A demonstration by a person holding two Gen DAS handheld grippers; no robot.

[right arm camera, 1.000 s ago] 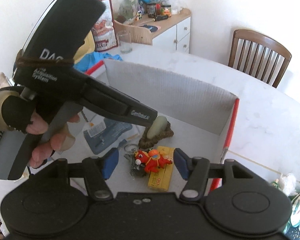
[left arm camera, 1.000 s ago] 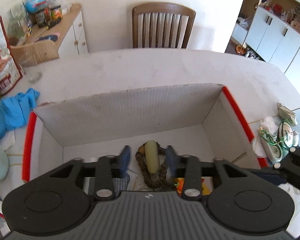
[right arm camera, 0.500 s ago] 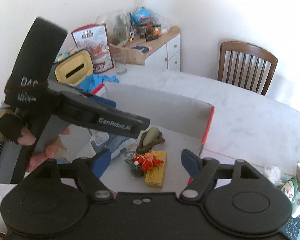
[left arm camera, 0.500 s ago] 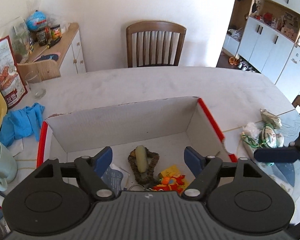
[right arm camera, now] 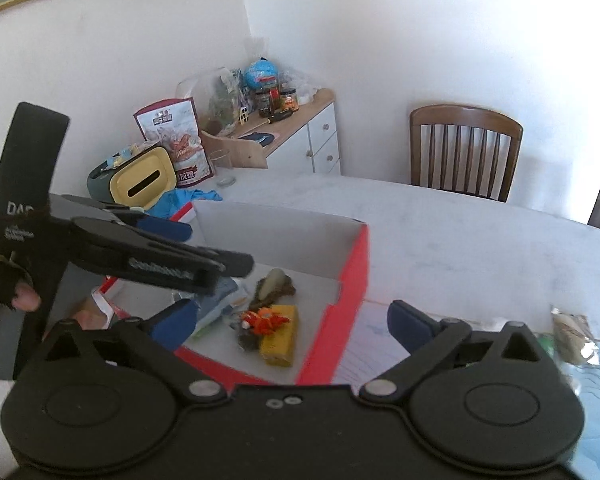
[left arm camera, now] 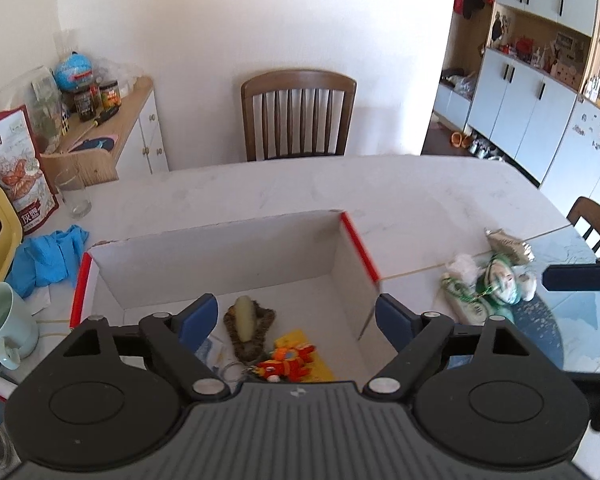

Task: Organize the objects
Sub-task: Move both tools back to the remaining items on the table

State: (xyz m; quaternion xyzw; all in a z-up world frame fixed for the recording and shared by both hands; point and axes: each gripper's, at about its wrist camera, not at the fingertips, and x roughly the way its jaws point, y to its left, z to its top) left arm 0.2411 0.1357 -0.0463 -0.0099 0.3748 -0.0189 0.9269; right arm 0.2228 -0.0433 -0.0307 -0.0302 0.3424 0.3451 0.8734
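- Cardboard, white inside with red edges, makes up the open box [left arm camera: 236, 256] that we take as our landmark on the pale table [left arm camera: 300, 188].
- To the left of the box we see a mint mug [left arm camera: 4, 326], a crumpled blue cloth [left arm camera: 46, 258] touching the box's corner, and a clear glass [left arm camera: 73, 194] further back.
- Our left gripper [left arm camera: 296, 318] hangs above the near edge of the box, its blue pads spread wide with nothing between them.
- Inside the box, near its back wall, a pale oblong piece lies on a brown woven ring [left arm camera: 250, 326].
- Just in front of the ring a red and orange toy figure [left arm camera: 284, 364] rests on a yellow block [right arm camera: 280, 336], with a blue packet [right arm camera: 216, 304] to their left.
- Our right gripper [right arm camera: 292, 326] sits over the box's right wall, jaws also wide apart and holding nothing.
- To the right of the box, on the table, lies a cluster of green and white bits [left arm camera: 496, 284] and a crinkled silver wrapper [left arm camera: 508, 242].
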